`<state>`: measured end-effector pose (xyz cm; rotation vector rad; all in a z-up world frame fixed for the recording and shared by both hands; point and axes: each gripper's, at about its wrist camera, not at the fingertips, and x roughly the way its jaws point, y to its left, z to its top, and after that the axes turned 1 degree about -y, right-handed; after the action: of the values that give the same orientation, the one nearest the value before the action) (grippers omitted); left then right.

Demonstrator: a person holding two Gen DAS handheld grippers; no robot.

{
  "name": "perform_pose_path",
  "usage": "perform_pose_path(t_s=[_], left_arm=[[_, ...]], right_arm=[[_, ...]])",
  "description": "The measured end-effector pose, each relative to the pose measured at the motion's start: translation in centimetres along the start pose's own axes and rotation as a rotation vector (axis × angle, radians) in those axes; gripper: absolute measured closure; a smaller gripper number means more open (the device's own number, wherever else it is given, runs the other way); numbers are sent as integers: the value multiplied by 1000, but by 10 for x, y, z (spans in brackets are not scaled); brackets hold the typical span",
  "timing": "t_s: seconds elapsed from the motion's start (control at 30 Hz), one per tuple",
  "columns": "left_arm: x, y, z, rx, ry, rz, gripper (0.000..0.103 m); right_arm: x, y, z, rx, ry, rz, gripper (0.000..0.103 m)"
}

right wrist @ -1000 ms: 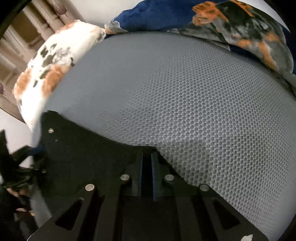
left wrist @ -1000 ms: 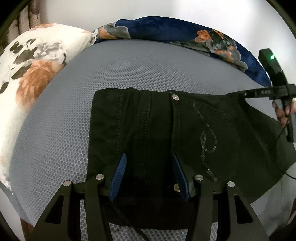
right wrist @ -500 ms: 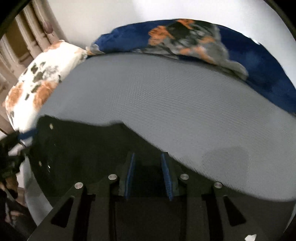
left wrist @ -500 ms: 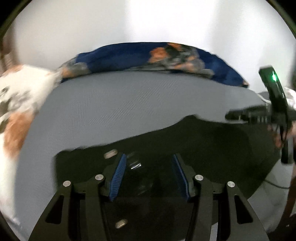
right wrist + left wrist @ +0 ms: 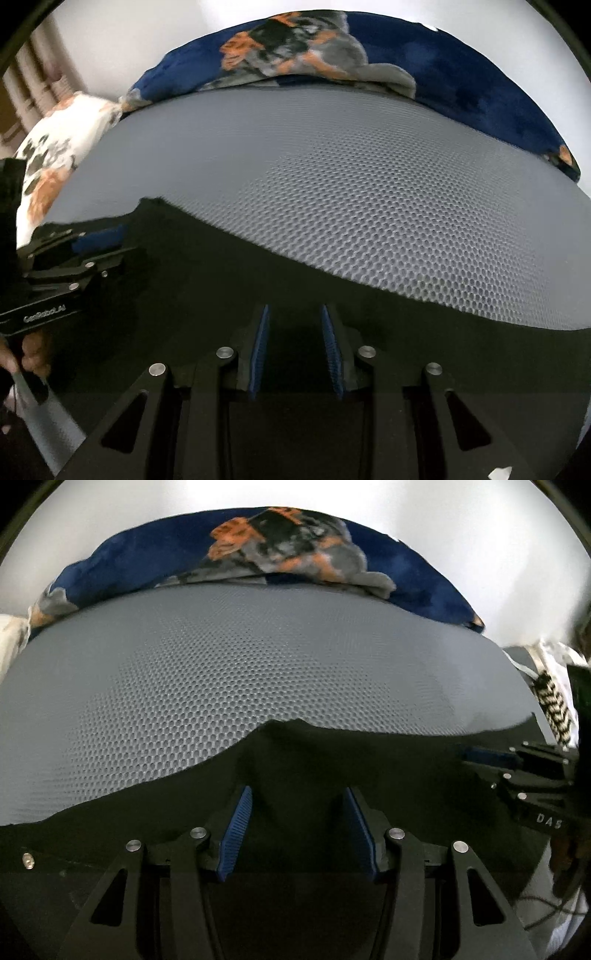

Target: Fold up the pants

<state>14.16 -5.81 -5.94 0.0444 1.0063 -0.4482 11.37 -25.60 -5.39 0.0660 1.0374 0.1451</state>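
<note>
The black pants lie on the grey mesh bed cover, filling the near part of both views. My left gripper is open, its blue pads apart just over the dark cloth. My right gripper is open too, low over the pants. The right gripper also shows at the right edge of the left wrist view. The left gripper shows at the left edge of the right wrist view. Whether cloth lies between the pads I cannot tell.
A blue flowered blanket lies bunched along the bed's far edge against a white wall. A white flowered pillow lies at the far left. A striped black-and-white item lies off the bed's right side.
The right gripper has opened from shut. Both grippers have dropped low and moved forward, so the pants' edge now rises in front of them and the waistband detail is out of view.
</note>
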Motion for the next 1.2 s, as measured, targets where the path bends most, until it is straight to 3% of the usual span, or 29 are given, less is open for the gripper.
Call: perform_pose_path(t_s=[0.33,0.67,0.77,1.2], left_arm=[[1,-8,1,48,0,56,51],[-36,10,-15,-36,7,92,50],[-48,14,-28,-50,3,127,50],[-71,33,-69,-155,22,272,50]], right_arm=[[6,-6,8,27,-6,6,76],[-28,-26,3,32,-39,40,74],[-42,-47,-6,39,-40,28,59],[-102,-220,-64,357,46,106,57]])
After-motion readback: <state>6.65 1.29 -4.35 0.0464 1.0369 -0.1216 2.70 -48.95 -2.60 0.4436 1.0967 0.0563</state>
